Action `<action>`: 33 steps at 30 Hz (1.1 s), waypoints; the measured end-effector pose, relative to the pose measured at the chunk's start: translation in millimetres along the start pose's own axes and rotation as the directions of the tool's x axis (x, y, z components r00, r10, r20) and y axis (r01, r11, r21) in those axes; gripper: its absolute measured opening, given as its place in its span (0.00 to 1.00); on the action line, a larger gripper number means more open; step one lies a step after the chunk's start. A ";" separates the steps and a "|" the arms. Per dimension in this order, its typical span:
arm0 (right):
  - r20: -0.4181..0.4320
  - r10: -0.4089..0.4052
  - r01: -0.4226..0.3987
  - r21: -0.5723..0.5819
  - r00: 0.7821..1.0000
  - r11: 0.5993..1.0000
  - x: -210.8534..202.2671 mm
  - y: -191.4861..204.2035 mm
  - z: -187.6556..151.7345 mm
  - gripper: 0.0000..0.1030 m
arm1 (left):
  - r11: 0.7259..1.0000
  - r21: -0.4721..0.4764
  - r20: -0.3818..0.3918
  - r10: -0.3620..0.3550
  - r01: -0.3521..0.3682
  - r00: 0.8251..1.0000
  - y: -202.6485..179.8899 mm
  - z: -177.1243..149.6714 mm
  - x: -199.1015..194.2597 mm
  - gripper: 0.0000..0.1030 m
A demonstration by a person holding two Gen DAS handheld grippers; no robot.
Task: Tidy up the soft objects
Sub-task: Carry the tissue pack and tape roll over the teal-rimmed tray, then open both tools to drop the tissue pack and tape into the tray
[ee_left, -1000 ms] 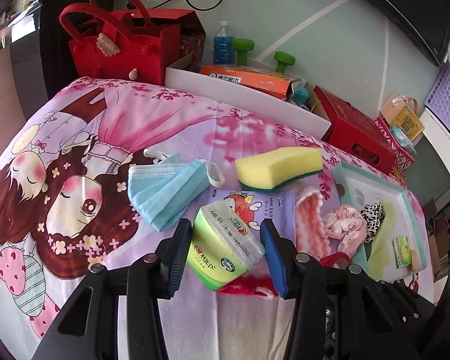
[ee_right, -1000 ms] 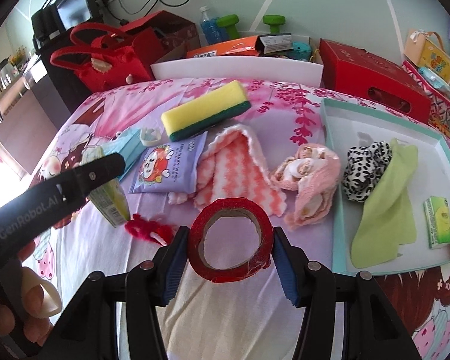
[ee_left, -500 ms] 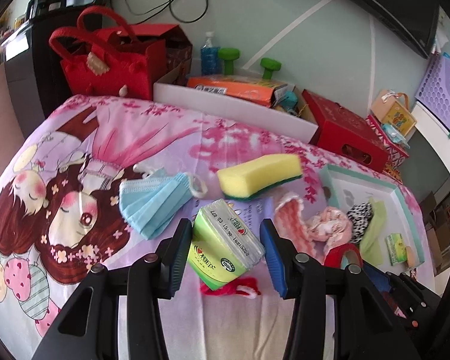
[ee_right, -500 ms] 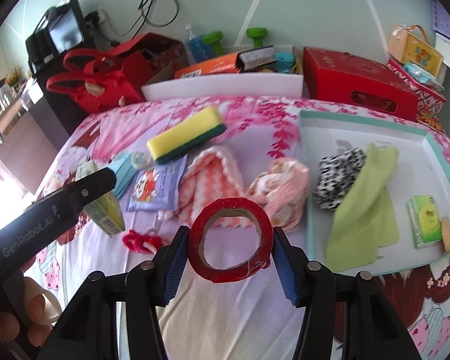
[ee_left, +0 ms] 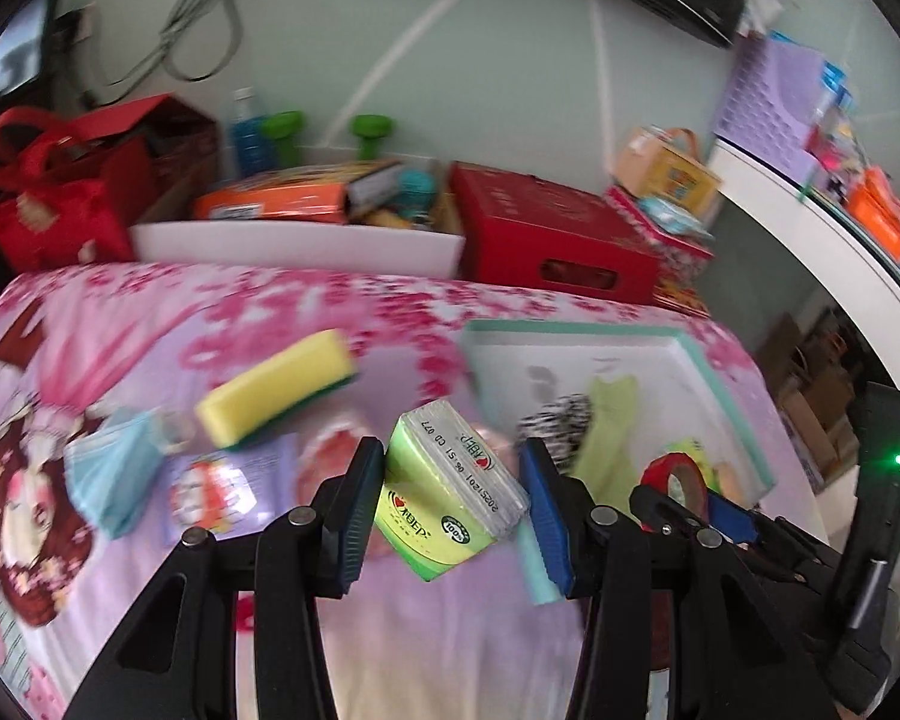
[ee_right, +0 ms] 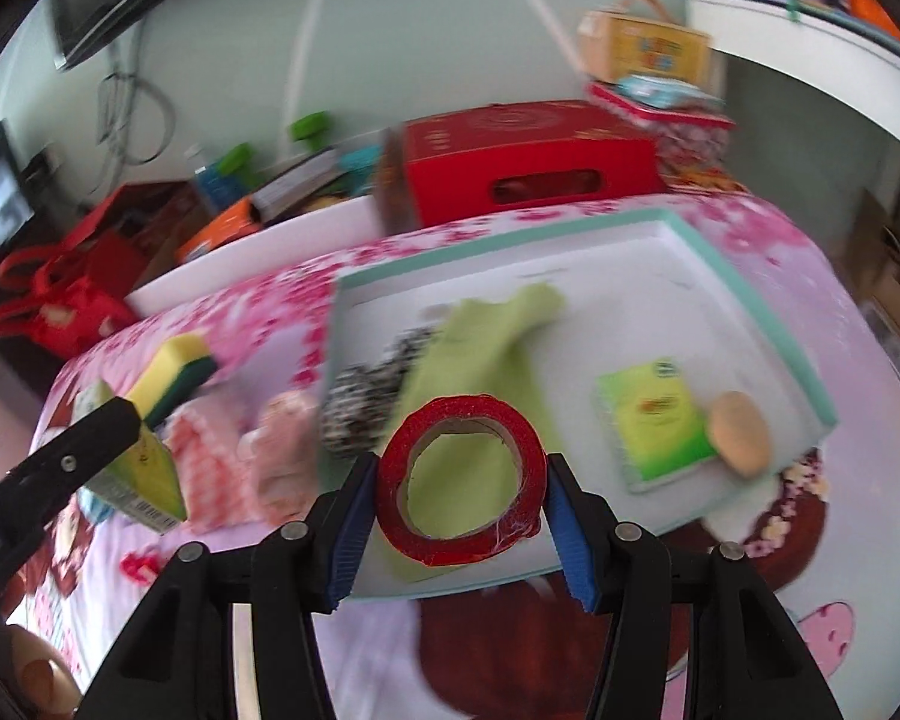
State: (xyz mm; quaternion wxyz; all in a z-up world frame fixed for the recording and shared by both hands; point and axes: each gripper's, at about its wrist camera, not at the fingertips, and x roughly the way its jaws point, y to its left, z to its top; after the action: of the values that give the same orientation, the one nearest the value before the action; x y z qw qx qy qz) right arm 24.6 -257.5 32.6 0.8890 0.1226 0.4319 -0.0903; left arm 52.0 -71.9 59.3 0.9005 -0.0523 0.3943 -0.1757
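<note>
While left tongs (ee_left: pixel 450 501) clamp tissue pack (ee_left: pixel 450 492), right tongs (ee_right: pixel 459 495) clamp tape roll (ee_right: pixel 462 483).

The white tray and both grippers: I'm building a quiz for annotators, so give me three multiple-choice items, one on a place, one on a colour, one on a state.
1. Where does the small green notebook lie?
A. in the white tray
B. on the pink bedsheet
C. in the red bag

2. What colour is the tape roll?
A. blue
B. red
C. yellow

3. What does the left gripper hold?
A. nothing
B. the yellow sponge
C. a green tissue pack

Answers: 1 A, it rests inside the tray's teal rim; 2 B, its outer band is red; 3 C, both pads press the pack's sides.
</note>
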 end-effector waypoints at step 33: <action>0.044 -0.148 0.144 0.081 0.988 0.986 10.3 -64.4 14.0 0.67 | 0.986 -0.001 -0.094 -0.166 0.167 0.982 -75.3 14.3 75.6 0.65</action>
State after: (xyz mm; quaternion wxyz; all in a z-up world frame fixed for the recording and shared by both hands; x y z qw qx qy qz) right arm 24.2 -323.6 23.8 0.8851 0.1228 0.4135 -0.1751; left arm 89.2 -169.8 34.4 0.8633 -0.0735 0.4298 -0.2541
